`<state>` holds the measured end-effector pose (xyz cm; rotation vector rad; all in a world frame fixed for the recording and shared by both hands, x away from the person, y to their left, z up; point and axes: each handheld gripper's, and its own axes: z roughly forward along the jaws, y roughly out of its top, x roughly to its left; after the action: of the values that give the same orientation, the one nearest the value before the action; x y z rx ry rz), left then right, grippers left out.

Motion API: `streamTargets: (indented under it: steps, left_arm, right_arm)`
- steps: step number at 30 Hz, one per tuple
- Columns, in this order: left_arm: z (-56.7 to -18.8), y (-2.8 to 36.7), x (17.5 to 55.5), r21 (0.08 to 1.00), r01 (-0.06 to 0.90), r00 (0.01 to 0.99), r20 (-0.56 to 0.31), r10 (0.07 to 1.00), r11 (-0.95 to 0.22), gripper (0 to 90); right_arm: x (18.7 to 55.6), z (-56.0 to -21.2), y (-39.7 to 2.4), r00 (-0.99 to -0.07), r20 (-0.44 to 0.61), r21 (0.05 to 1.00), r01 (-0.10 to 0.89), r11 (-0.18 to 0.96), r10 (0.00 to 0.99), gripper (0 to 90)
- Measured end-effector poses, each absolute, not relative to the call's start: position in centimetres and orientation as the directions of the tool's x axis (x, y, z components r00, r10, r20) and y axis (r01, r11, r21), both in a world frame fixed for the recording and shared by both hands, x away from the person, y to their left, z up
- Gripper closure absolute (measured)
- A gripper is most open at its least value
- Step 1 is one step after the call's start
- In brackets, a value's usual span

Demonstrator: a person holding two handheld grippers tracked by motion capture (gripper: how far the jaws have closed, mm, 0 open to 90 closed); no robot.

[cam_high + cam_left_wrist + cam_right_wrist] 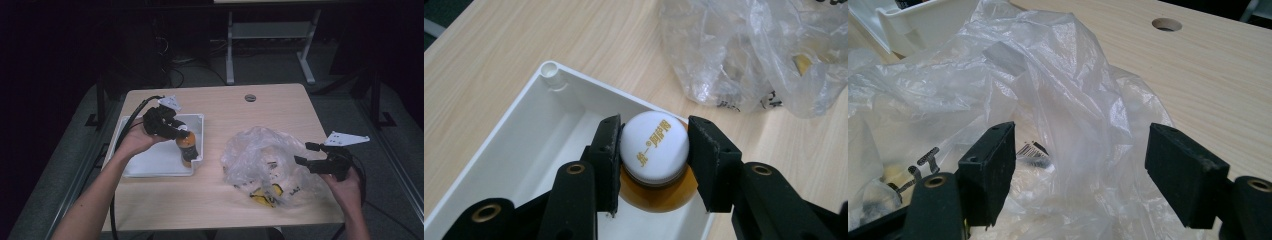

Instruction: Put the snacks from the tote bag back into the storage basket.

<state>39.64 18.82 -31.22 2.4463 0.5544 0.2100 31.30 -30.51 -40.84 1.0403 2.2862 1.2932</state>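
White plastic caps the amber bottle (655,155) that your left gripper (653,150) pinches at the cap, fingers (606,150) pressed on both sides. It stands upright in the white tray's (524,145) corner nearest the clear plastic bag (265,160). Your right gripper (1080,170) hangs over that bag on the bench (225,100), fingers spread wide around a fold without pressing.

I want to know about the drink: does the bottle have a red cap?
No, the bottle held by the left tool over the white tray has a white cap with gold writing.
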Motion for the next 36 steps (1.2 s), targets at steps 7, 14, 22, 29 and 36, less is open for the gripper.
streamTargets:
  steps: [7,14,22,29,36]
  left_arm:
    - [-31.4,18.6,39.2,0.601,0.320,0.911,0.017,0.413,-0.732,58.5]
    - [-31.5,18.7,38.8,0.613,0.324,0.907,0.016,0.422,-0.721,58.2]
    - [-31.5,19.2,38.9,0.613,0.349,0.902,-0.016,0.431,-0.708,57.5]
    - [-31.4,19.9,38.5,0.618,0.342,0.901,-0.001,0.434,-0.708,55.5]
    - [-31.3,21.1,38.2,0.638,0.368,0.886,-0.019,0.464,-0.676,45.7]
  right_arm:
    - [31.2,-40.8,-30.5,-0.684,0.076,0.837,0.439,0.326,0.726,27.9]
    - [31.1,-40.8,-30.4,-0.689,0.080,0.837,0.439,0.327,0.720,27.9]
    - [31.2,-40.9,-30.3,-0.695,0.082,0.836,0.438,0.330,0.714,27.9]
    - [31.1,-40.9,-30.0,-0.695,0.088,0.831,0.446,0.332,0.714,27.8]
    - [31.1,-41.2,-29.6,-0.706,0.087,0.822,0.449,0.349,0.703,27.7]
